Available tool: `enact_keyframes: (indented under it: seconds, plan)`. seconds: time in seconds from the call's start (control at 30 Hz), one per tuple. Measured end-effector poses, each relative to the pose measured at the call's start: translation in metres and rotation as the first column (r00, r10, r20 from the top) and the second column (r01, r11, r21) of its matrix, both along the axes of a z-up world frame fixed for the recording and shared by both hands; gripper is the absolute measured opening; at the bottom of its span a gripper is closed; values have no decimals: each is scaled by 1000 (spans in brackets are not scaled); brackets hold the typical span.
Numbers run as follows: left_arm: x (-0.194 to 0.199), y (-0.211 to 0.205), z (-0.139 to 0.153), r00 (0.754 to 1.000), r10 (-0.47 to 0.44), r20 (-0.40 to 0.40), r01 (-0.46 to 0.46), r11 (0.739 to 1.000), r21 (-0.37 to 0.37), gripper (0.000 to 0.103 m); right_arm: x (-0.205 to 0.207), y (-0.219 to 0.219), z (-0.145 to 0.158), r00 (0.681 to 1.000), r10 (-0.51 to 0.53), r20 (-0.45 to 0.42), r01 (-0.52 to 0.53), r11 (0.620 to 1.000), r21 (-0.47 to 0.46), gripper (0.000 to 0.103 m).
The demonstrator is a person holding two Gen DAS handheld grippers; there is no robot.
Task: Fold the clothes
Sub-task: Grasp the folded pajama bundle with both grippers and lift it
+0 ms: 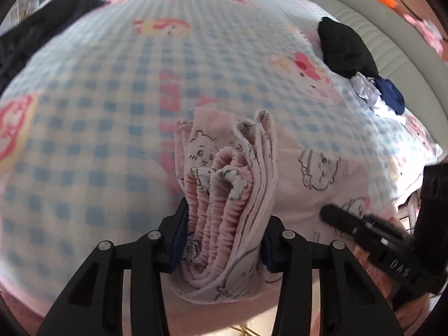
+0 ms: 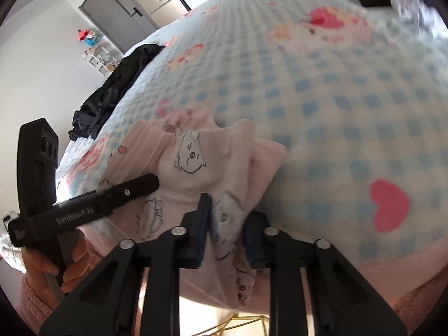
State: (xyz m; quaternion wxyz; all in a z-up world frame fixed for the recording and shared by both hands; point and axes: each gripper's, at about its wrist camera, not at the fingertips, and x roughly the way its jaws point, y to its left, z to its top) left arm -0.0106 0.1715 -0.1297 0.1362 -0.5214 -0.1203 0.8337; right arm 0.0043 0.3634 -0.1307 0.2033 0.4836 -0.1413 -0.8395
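The left claw (image 1: pixel 224 240) pinches a thick bundle of the pale pink cartoon-print garment (image 1: pixel 221 182) at its gathered waistband; the right claw (image 2: pixel 225 224) grips another fold, both over the blue-and-white checked bed cover (image 1: pixel 98 89), black clothes (image 1: pixel 345 47) lying well apart.

The pink cartoon-printed cotton garment (image 1: pixel 224 184) looks soft and matt, its elastic waistband ruched. The blue-and-white checked bed cover (image 1: pixel 117 89) is a waffle-textured cloth. Each black plastic hand-held gripper (image 1: pixel 221 240) (image 2: pixel 224 232) is matt, with shiny metal pins and dark blue pads.
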Motion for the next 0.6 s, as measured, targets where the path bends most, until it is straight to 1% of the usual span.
enact_keyframes:
  seconds: [0.1, 0.13, 0.27, 0.47, 0.6]
  plan:
    - [12, 9, 14, 1000, -10, -29, 10, 1000, -17, 40, 7, 11, 21, 1000, -10, -26, 10, 1000, -3, 14]
    - [12, 13, 19, 999, -13, -36, 13, 1000, -12, 40, 7, 18, 27, 999, -19, -32, 18, 1000, -5, 14]
    - [8, 38, 47, 995, -51, -88, 52, 999, 9, 40, -4, 61, 48, 996, -72, -50, 72, 997, -9, 14]
    - [-11, 97, 91, 975, -144, -169, 151, 988, 25, 40, -20, 125, 81, 985, -152, -77, 151, 988, -18, 14]
    - [-38, 151, 115, 957, -202, -208, 215, 976, 39, 40, -31, 167, 102, 974, -205, -94, 204, 979, -25, 14]
